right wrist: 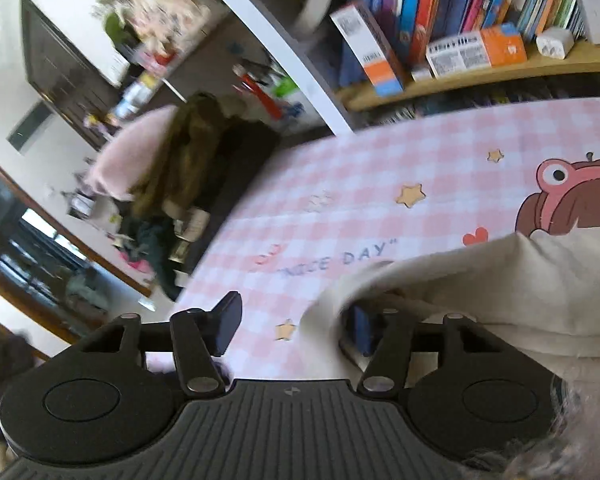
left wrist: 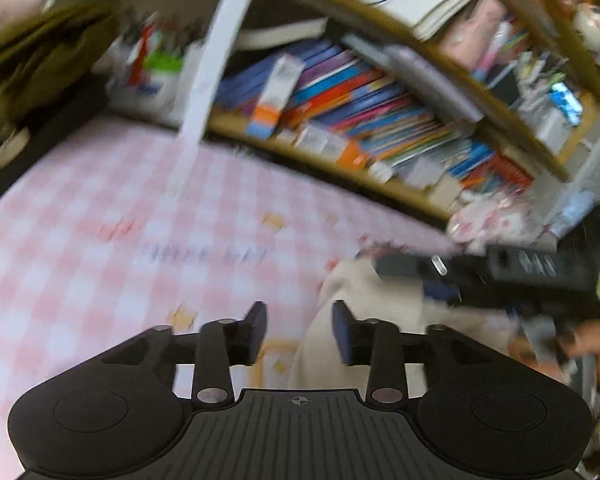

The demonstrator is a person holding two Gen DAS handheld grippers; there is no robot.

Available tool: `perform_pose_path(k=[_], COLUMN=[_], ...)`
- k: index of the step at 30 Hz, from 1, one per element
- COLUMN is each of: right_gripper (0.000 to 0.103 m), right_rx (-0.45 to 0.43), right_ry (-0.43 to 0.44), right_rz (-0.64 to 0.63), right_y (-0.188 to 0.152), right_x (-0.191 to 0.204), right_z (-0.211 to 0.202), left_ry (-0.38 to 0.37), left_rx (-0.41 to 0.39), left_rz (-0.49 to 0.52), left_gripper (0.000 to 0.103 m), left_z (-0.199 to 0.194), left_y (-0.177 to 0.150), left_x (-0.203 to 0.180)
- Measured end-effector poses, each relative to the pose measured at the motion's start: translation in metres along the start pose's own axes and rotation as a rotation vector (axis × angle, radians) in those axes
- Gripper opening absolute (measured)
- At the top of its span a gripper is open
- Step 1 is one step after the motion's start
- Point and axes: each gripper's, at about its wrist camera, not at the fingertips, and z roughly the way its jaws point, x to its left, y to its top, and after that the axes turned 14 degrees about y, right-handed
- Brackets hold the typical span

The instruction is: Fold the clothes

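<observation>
Garment [right wrist: 500, 276] lies on table mat [right wrist: 340, 184], bookshelf [right wrist: 480, 68] behind.

I count two grippers: my left gripper [left wrist: 299, 334] and my right gripper [right wrist: 294, 330], each with two fingers. One cream garment [right wrist: 500, 280] lies on one pink checked surface [right wrist: 340, 184]. On that surface's print I can make out three stars [right wrist: 410, 195], one heart [right wrist: 475, 237] and one cartoon frog face [right wrist: 572, 196]. Two wooden shelves [left wrist: 380, 178] carry a row of books [left wrist: 360, 108], too many and too blurred to count.
</observation>
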Motion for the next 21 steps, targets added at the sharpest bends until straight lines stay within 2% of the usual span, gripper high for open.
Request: perform_pose_path(k=[2,6,8,11,12,14,18,21], right_gripper=[0.054,0.054,0.054,0.054,0.054,0.054,0.053,0.054], right_rx=[-0.063,-0.143,-0.131,-0.098,-0.084,-0.053,-0.039,-0.047], right_ry=[-0.008,-0.212,-0.349,-0.536,-0.577,-0.636,-0.655,-0.67], right_rz=[0.049,0.08,0.06,0.019,0.013,0.009,0.001,-0.007], right_y=[-0.004,-0.019,-0.029,-0.048,-0.055,-0.069,-0.086,-0.089], right_x=[-0.007,-0.028,-0.035,-0.041,-0.043,-0.047,-0.042,-0.039], right_z=[-0.027,-0.086,-0.106,-0.123,-0.126,-0.132,-0.139,-0.148], left_ry=[-0.031,-0.076,-0.055,-0.018,-0.023,-0.038,-0.001,-0.019], left_rx=[-0.021,-0.009,-0.015,-0.064,-0.068,-0.067,-0.052,-0.055], left_rz=[0.05,0.165,0.229,0.334,0.361,0.41,0.54,0.579], left_gripper=[0.046,0.048,0.048,0.048,0.052,0.06,0.06,0.062], left_z=[0.008,0.027,0.039,0.05,0.055,0.064,0.084,0.084], left_y=[0.007,0.009,0.013,0.03,0.037,0.048,0.054,0.051], left_x=[-0.015,-0.045,-0.06,-0.083,-0.088,-0.098,-0.119,-0.124])
